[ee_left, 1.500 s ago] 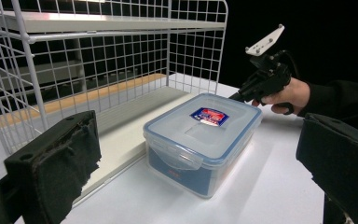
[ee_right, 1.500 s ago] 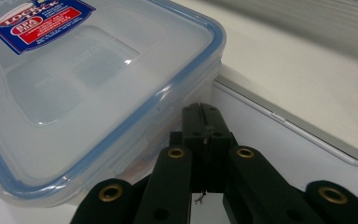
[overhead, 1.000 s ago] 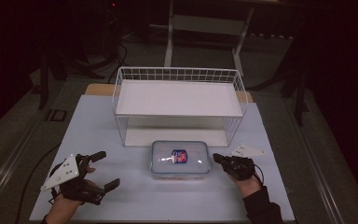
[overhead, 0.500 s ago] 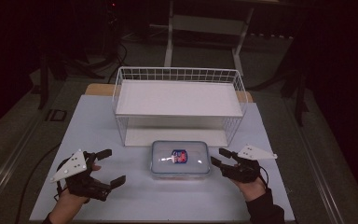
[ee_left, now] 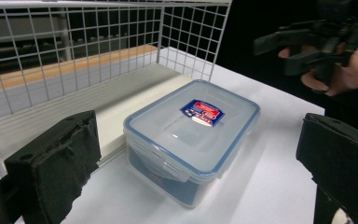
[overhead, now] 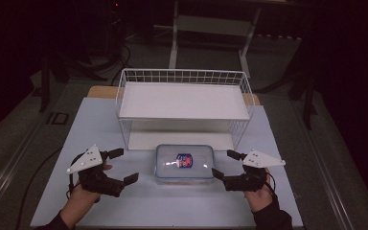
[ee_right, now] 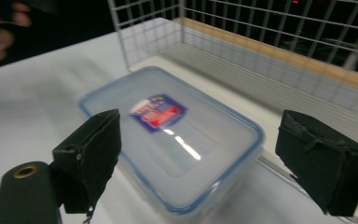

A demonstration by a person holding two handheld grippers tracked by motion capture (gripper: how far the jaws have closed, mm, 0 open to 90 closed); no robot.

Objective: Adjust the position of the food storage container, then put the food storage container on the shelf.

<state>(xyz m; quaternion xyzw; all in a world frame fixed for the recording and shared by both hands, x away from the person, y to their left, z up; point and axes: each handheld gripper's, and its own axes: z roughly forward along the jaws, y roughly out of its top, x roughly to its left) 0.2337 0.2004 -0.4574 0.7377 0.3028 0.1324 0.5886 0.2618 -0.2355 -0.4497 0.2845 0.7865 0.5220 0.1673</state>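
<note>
Container [overhead: 184, 163] near the tabletop's [overhead: 96, 120] front edge; we note both tools, left [overhead: 120, 166] and right [overhead: 227, 164], have closed in, jaws apart, likely pre-grasp.

The room is dark; light falls mainly on the desk [overhead: 100, 124], whose top is pale, nearly white, with a strip of bare wood [overhead: 100, 91] showing along its far edge. Around it the floor [overhead: 24, 124] is grey and dull. A dark rail or strip [overhead: 9, 158] runs along the floor on the left. Cables [overhead: 120, 52] lie on the floor beyond the desk's far left corner. Behind the desk stands a pale frame [overhead: 211, 33] with two legs and a crossbar. Dark legs of other stands [overhead: 309, 96] rise at the right and at the left [overhead: 43, 81]. A small red light [overhead: 116, 5] glows at the top, in the blackness.
</note>
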